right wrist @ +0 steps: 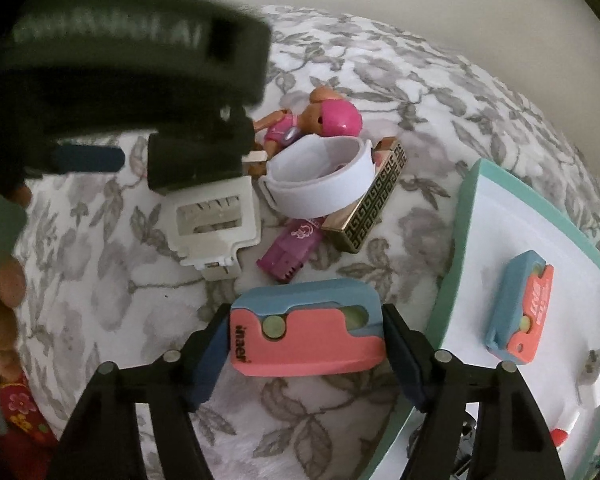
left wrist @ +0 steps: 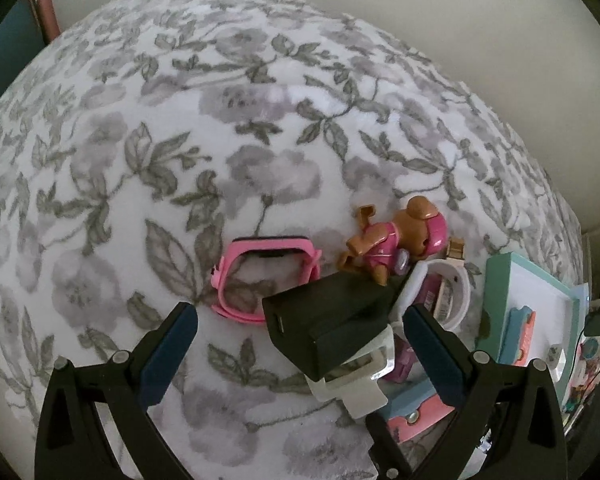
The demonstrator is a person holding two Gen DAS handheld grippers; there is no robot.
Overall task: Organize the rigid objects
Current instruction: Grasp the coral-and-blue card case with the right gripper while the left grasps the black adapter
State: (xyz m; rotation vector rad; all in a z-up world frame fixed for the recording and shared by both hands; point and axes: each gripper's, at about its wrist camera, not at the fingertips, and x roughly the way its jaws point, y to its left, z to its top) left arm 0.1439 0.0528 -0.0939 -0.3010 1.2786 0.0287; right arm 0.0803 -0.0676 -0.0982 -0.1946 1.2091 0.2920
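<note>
Two tools work the bed: right tool [right wrist: 306,340] brackets the pink-blue case [right wrist: 306,334], pads touching, likely bound for the tray [right wrist: 456,240]; left tool [left wrist: 300,344] gapes empty above the black box [left wrist: 328,320]

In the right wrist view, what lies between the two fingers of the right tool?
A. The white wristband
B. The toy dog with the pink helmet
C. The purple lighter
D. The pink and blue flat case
D: the pink and blue flat case sits between the fingers of the right tool, while the other three things lie farther away on the flowered blanket.
</note>
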